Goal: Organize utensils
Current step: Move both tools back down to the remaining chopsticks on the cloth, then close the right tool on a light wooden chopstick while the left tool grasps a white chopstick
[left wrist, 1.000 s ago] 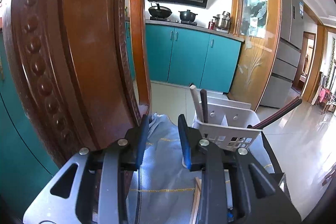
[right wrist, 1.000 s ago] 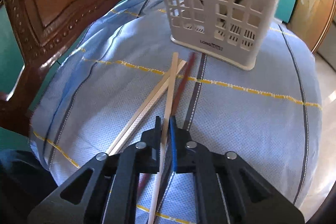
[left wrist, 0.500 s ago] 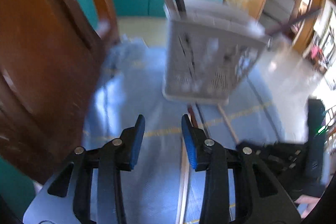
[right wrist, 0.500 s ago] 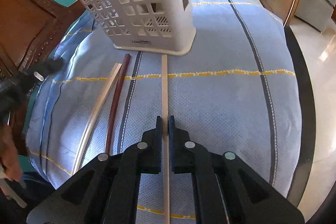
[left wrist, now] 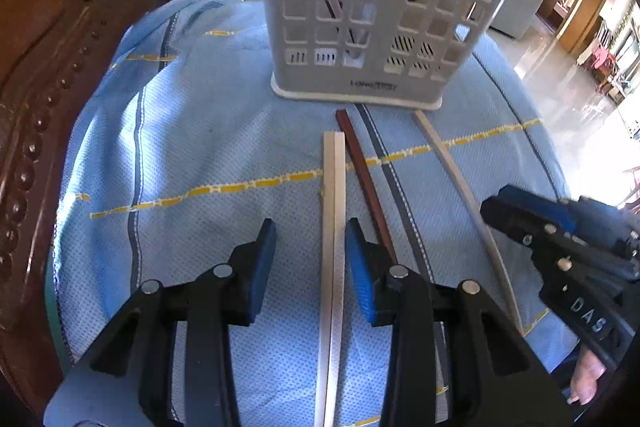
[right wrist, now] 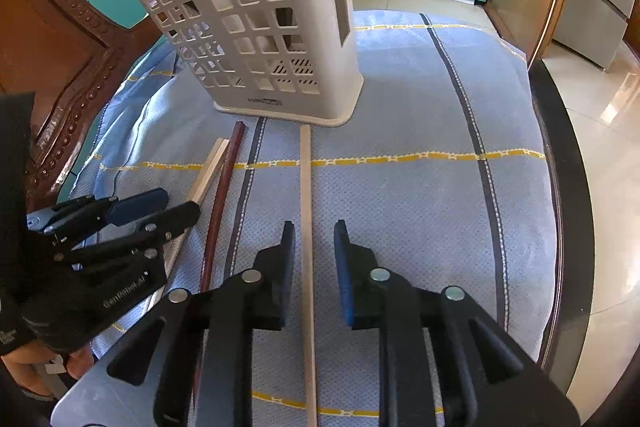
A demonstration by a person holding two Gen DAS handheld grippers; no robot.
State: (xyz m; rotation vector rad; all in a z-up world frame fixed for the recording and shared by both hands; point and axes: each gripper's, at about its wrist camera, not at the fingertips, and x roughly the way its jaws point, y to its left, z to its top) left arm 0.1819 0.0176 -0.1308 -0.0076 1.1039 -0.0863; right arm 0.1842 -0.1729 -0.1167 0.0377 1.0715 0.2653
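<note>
Here, left gripper (left wrist: pixel 310 259) wide, straddling pale chopstick (left wrist: pixel 333 227); right gripper (right wrist: pixel 314 259) apart around light chopstick (right wrist: pixel 306 207). Close squarely mid-shaft, avoid dark chopstick (left wrist: pixel 366 183) beside. Holder (right wrist: pixel 264 27) beyond, upright on blue cloth (right wrist: pixel 420 167).

The left gripper (left wrist: pixel 310 261) and the right gripper (right wrist: pixel 315 267) both hang low with jaws spread apart, side by side and pointing the same way, with a bare hand (left wrist: pixel 586 379) behind the right one.
</note>
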